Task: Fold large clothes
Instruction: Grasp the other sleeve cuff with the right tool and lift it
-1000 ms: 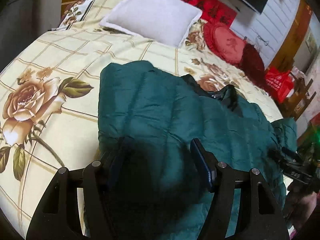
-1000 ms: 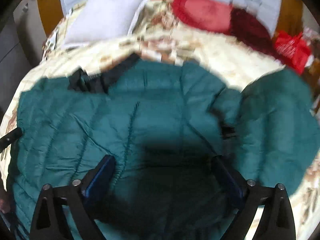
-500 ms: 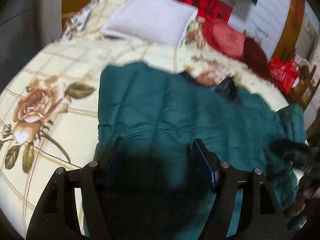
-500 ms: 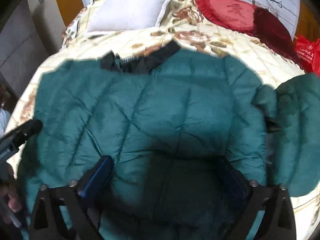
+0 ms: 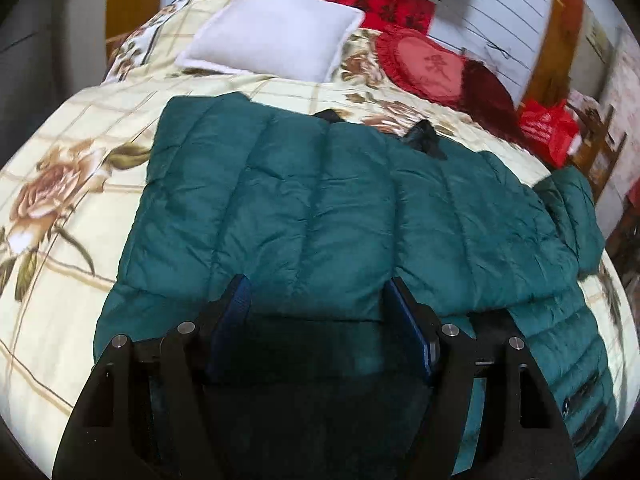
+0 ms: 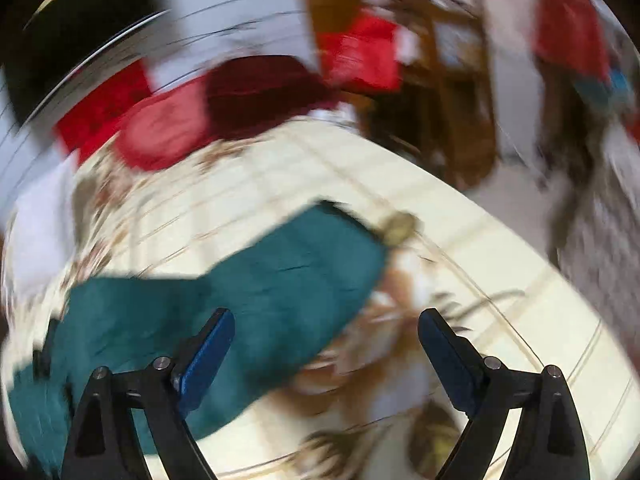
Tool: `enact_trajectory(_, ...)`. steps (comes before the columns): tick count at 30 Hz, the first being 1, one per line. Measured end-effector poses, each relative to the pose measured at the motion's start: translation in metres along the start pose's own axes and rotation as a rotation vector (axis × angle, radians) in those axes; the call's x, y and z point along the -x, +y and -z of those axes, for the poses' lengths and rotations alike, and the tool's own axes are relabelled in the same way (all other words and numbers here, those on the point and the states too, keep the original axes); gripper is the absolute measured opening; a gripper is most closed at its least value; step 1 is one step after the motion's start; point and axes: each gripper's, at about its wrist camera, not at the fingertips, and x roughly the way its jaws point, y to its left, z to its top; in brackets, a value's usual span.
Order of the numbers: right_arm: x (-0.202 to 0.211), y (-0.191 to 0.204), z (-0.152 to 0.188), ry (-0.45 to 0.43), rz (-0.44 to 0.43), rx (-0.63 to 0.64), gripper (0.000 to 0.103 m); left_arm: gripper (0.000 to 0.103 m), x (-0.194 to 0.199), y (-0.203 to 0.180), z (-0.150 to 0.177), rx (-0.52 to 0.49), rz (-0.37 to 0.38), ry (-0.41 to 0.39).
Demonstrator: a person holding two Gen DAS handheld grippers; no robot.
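From my left gripper (image 5: 316, 300), a dark green quilted jacket (image 5: 320, 200) lies spread flat across the bed's floral cover (image 5: 60, 160), filling the ground directly ahead of the fingers. My blue pads (image 5: 408, 320) stand apart above the jacket's near part, and I see no cloth pinched between them. The jacket's black collar (image 5: 422, 138) sits at the far edge, ahead and to the right, and one sleeve trails off to the right. Beyond the jacket, a white pillow (image 5: 276, 46) rests far ahead, with a red heart-shaped cushion (image 5: 428, 66) to its right.

My right gripper (image 6: 326, 328) gives a heavily blurred view. Its jaws stand wide with nothing between the pads. The jacket sleeve (image 6: 240, 304) stretches from the lower left toward the middle, its end lying ahead of the left finger (image 6: 208, 352), while the right finger hangs over the bare cover.
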Motion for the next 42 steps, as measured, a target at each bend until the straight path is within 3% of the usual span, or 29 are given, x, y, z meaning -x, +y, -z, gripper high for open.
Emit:
enact_trajectory(4, -0.027, -0.026, -0.008, 0.053, -0.02, -0.065, 0.092, 0.07, 0.001, -0.004, 0.001, -0.015, -0.023, -0.006)
enact_trajectory(10, -0.071, -0.022, -0.018, 0.113, 0.0, -0.076, 0.092, 0.07, 0.002, -0.004, 0.002, -0.012, -0.024, -0.011)
enact_trajectory(16, -0.091, -0.01, -0.02, 0.067, 0.004, -0.032, 0.092, 0.07, 0.003, -0.005, 0.003, -0.011, -0.023, -0.016)
enact_trajectory(18, -0.094, -0.007, -0.018, 0.042, 0.008, -0.016, 0.088, 0.07, 0.004, -0.005, 0.002, -0.01, -0.022, -0.015)
enact_trajectory(20, -0.093, -0.005, -0.016, 0.017, -0.034, -0.018, 0.028, 0.07, 0.003, -0.005, 0.003, -0.011, -0.022, -0.015)
enact_trajectory(21, -0.094, -0.007, -0.015, 0.024, -0.049, -0.031, 0.028, 0.07, 0.003, -0.005, 0.002, -0.01, -0.021, -0.014)
enact_trajectory(22, -0.09, -0.007, -0.014, 0.01, -0.05, -0.04, 0.018, 0.07, 0.003, -0.004, 0.002, -0.01, -0.017, -0.012)
enact_trajectory(25, -0.067, -0.005, -0.008, -0.054, -0.037, -0.033, 0.012, 0.07, 0.003, -0.004, 0.006, -0.022, 0.001, 0.012)
enact_trajectory(29, -0.015, -0.025, -0.003, -0.125, 0.047, -0.077, 0.011, 0.07, 0.01, -0.009, 0.015, -0.084, 0.017, 0.032)
enact_trajectory(37, 0.083, -0.077, 0.031, -0.093, 0.161, -0.036, 0.01, 0.07, 0.02, -0.002, 0.026, -0.201, 0.077, 0.074)
enact_trajectory(42, 0.145, -0.106, 0.048, -0.122, 0.2, 0.0, 0.01, 0.07, 0.027, 0.003, 0.035, -0.151, 0.123, 0.098)
